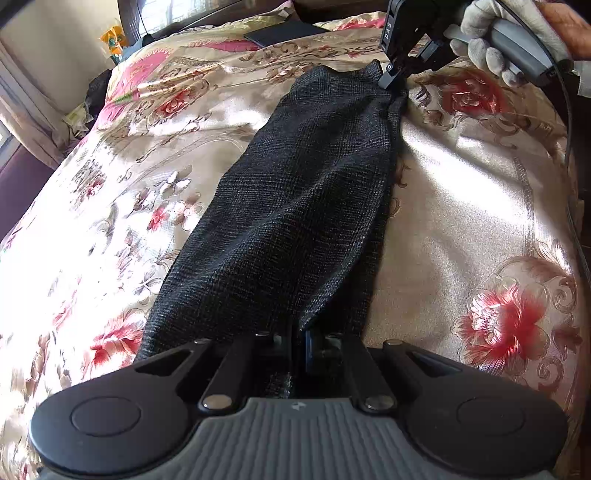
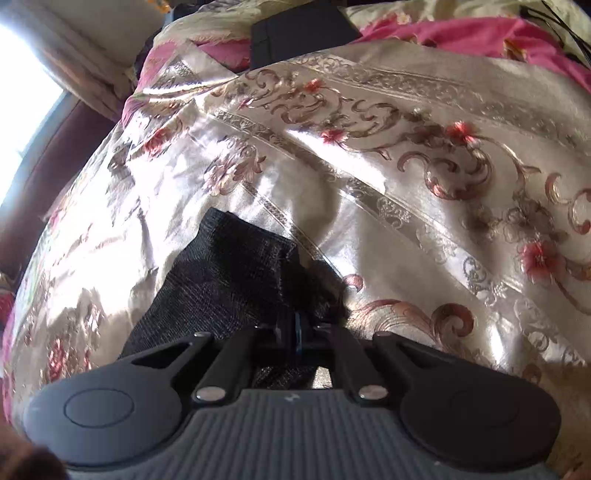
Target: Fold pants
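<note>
While the left gripper (image 1: 299, 345) clamps the near end of the dark pants (image 1: 295, 206), its view alone shows the whole length running to one o'clock, where the gloved hand (image 1: 491, 40) pinches the right gripper (image 1: 391, 79) onto the far corner. Right wrist view shows only that corner (image 2: 236, 266). Open floral bedspread (image 1: 461, 206) lies both sides; a black flat object (image 2: 299, 29) sits at twelve.
</note>
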Motion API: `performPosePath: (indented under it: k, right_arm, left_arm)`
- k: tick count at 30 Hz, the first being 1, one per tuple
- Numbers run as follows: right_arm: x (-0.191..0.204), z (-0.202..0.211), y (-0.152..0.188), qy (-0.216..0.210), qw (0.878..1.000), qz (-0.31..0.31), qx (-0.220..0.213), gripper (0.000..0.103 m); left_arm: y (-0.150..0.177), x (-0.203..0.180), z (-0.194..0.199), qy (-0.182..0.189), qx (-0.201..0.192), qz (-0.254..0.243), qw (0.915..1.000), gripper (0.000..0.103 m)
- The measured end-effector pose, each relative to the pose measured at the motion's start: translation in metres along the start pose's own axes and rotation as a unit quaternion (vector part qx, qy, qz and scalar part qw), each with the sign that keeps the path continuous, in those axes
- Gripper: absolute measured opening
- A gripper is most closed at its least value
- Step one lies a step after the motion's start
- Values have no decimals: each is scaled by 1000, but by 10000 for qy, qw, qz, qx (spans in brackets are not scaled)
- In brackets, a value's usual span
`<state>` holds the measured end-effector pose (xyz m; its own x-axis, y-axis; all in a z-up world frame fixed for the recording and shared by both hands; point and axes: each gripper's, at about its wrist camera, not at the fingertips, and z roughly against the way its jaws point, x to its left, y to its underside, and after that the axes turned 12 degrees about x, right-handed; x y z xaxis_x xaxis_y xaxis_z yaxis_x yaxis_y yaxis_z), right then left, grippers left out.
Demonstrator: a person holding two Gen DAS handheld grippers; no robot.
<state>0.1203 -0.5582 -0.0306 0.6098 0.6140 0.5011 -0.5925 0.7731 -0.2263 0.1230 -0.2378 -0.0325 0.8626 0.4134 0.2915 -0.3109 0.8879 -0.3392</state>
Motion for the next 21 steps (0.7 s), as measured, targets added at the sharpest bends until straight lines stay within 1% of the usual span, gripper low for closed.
performPosePath:
  k: [1,3,4,5,6,7,8,9,10,11,12,14,16,17,18,19,20,21]
  right_arm:
    - [-2,1,-2,-132,9999,-80,59,8]
    - [0,4,-3,-264,9996,-97,68,11]
    - [3,3,-4,-315,9995,-17,82,20]
    - [7,1,-6,-290,9994,117,117,23]
    - [12,-4,-7,-156,9995,255,108,19]
    - [16,-7,-9,-3,9995,282,119,10]
    - [16,-8,-9,1,9998,157,132,7]
    - [14,-4,-9,-101,9999,37,102,7]
    - [11,2,-8,-210,9998,-63,15,6]
    - [9,6,-6,-223,9997,-109,-56,6]
    - [7,5,-6,-153,9998,-101,-44,5]
    - [3,-9,-7,97,9998,-123,126,4]
    - [10,-15,-10,280,9994,78,201,5]
    - [14,-12,-10,344,9991,127,235,7]
    - [16,-7,-10,362,9990,85,240,10]
    - [17,0,-8,383,9990,65,204,11]
    - [21,9,-5,518,9985,123,138,11]
    - [27,19,0,725,9970,272,44,13]
  left_arm:
    - [1,0,1,-16,-10,-19,10000,25]
    - [2,3,2,20,-8,-8,10000,25]
    - [2,5,3,43,-12,28,10000,25]
    - [3,6,3,60,-29,69,10000,26]
    - [3,6,3,58,-49,90,9999,26]
    - [4,6,2,33,-73,85,9999,26]
    - [3,5,1,21,-78,69,9999,26]
    - [4,4,2,29,-80,59,9999,26]
    - [5,5,4,62,-103,60,9999,25]
    - [6,6,7,154,-139,75,9998,25]
    - [7,7,9,236,-156,90,9996,25]
    - [9,5,7,360,-85,118,9992,25]
    - [10,2,5,323,-85,128,9994,24]
    - [10,1,7,320,-91,117,9994,24]
    - [11,2,10,361,-111,146,9992,24]
    - [12,5,15,441,-123,215,9987,24]
    - [14,7,19,529,-126,275,9981,24]
    - [18,10,25,655,-139,351,9971,24]
